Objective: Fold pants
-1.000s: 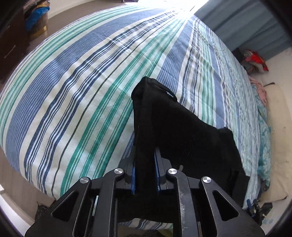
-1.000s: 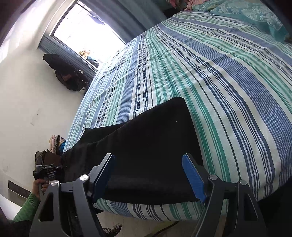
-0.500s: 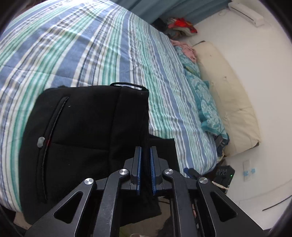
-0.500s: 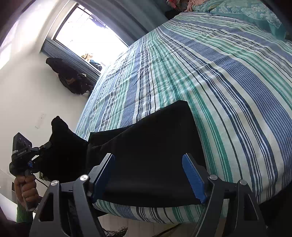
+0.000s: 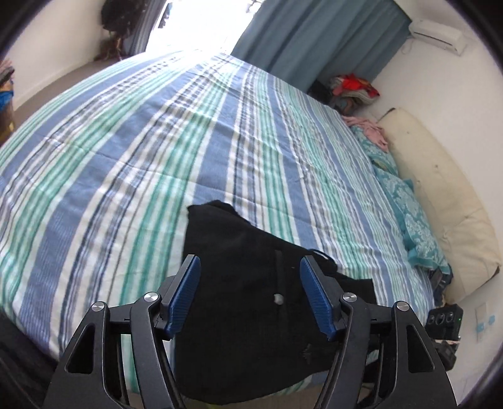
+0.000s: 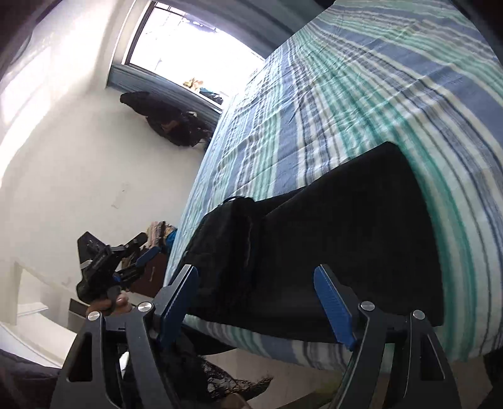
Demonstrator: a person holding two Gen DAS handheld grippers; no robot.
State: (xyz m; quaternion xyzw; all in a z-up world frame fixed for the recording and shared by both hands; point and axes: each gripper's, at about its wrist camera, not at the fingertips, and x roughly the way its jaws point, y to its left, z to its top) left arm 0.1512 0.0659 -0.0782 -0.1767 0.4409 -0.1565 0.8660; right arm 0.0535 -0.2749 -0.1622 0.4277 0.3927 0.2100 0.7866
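Fingers wide on your left gripper (image 5: 248,295), nothing between blue pads; black pants (image 5: 251,314) lie below, near edge of striped bed (image 5: 157,157). Your right gripper (image 6: 256,305) likewise spread wide, empty, hovering over pants (image 6: 345,251), folded end bunched at their left. Teal pillow (image 5: 408,214) at headboard side.

black pants (image 5: 251,302): lower part hidden behind the left tongs (image 5: 250,297) at the frame's bottom edge.
striped bedspread (image 6: 361,103): blurred; cut off upper right.
clothes pile (image 5: 353,88): upper right, too small to tell items.
window (image 5: 201,22): overexposed, upper centre.
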